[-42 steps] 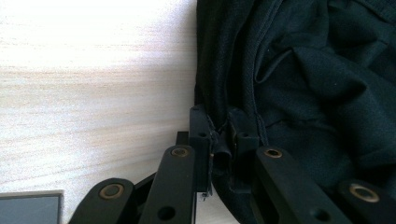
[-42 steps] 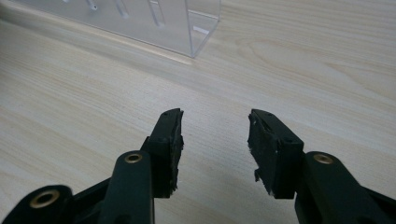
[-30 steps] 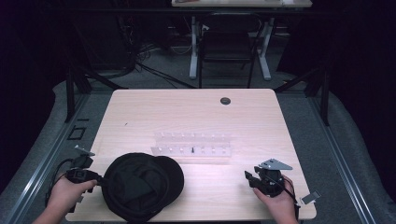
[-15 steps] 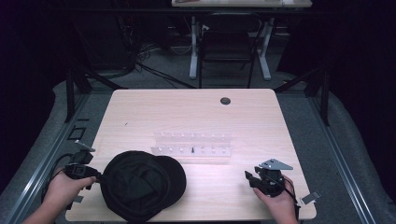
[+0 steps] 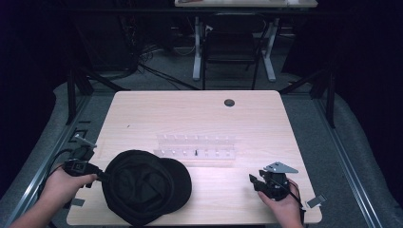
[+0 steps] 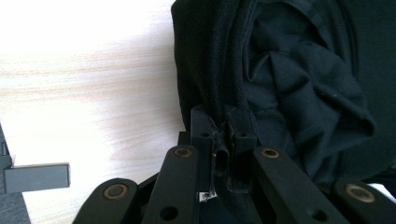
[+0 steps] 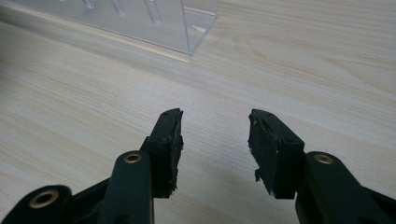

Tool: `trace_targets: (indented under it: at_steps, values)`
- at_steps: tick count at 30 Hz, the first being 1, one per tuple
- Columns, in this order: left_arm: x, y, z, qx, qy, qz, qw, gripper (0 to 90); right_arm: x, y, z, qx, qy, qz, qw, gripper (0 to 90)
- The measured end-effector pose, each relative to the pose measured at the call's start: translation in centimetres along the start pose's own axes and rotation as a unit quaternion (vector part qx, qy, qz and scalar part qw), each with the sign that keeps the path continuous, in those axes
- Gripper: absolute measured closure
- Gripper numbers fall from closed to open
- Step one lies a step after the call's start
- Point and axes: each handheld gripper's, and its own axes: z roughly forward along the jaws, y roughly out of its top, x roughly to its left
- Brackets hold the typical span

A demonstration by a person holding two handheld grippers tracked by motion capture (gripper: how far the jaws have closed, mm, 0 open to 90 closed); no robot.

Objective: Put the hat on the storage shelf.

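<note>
Left gripper view has my left gripper (image 6: 224, 140) pinching the black cap (image 6: 299, 88) at its rim for control, while my right gripper (image 7: 215, 144) waits open above the table (image 7: 327, 56).

Both grippers are black. The left gripper (image 6: 223, 140) has flat linkage arms fastened with brass-coloured rivets. The right gripper (image 7: 215, 144) has the same rivets, worn, ragged jaw pads, a grey three-cornered plate (image 5: 281, 167) on top and a trailing cable.
</note>
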Motion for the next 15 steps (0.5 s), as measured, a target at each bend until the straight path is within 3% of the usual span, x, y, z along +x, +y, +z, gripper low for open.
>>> trace_targets:
  at_steps: [7,15]
  values:
    - [-1.2,0.8,-1.7,0.002,-0.016,-0.003,0.9999,84.5,0.0,0.0,0.0,-0.001,0.0,0.0,1.0,53.7]
    - [-2.6,1.4,-3.6,0.001,-0.003,0.012,0.9999,84.6,-0.1,0.0,0.0,0.0,-0.001,-0.001,1.0,53.7]
